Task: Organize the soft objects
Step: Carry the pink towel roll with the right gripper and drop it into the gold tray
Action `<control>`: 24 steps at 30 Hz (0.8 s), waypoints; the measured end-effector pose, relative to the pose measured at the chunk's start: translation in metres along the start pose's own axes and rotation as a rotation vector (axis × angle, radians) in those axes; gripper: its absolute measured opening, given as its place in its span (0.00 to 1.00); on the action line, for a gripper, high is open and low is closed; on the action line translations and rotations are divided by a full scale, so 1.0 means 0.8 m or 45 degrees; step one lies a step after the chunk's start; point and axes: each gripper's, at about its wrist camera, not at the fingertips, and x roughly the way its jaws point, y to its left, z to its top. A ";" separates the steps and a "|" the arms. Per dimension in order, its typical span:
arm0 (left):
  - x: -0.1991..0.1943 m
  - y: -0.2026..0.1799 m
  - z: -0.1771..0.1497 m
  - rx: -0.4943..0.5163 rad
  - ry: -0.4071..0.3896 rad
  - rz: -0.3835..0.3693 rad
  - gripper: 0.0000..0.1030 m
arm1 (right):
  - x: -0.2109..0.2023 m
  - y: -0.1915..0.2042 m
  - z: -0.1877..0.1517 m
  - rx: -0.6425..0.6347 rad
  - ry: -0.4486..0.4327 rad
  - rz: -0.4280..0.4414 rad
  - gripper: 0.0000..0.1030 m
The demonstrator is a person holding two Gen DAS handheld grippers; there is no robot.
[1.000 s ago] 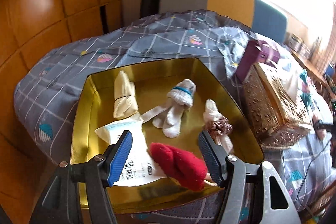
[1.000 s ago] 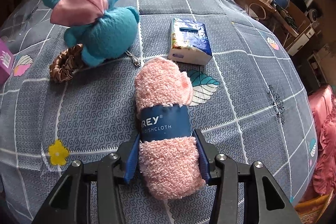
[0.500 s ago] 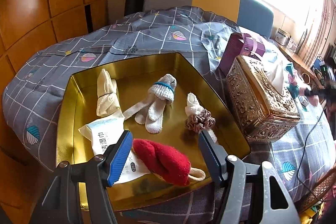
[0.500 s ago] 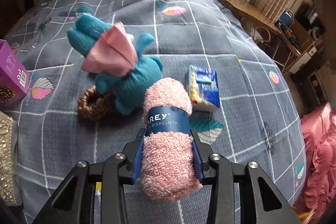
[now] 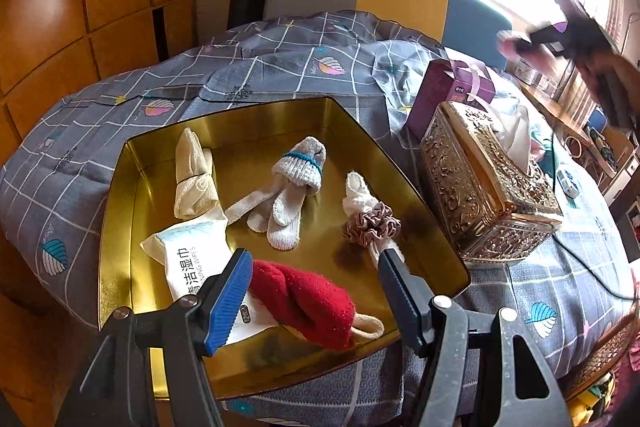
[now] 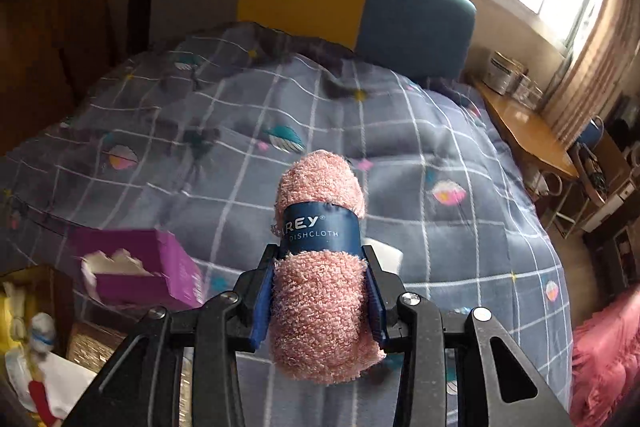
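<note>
- Right gripper: motion-blurred at 2 o'clock in the left wrist view; its load a pink smear.
- Purple box: blurred, printing illegible.
- Gold tray: cut by the frame edge at 8 o'clock, contents smeared.
- Wet wipes pack: partly hidden behind the left gripper's finger and red sock.

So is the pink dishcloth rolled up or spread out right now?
Rolled up. The pink dishcloth is a tight cylinder with a blue paper band around it, clamped between the right gripper fingers.
</note>
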 end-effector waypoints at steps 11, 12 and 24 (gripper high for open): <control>-0.009 0.026 0.000 -0.061 -0.025 0.072 0.64 | -0.070 0.224 -0.038 -0.462 -0.149 0.529 0.38; -0.009 0.028 0.000 -0.067 -0.026 0.076 0.64 | -0.075 0.237 -0.052 -0.497 -0.147 0.563 0.38; -0.018 0.055 0.000 -0.124 -0.038 0.187 0.64 | -0.085 0.302 -0.195 -0.651 0.016 0.860 0.37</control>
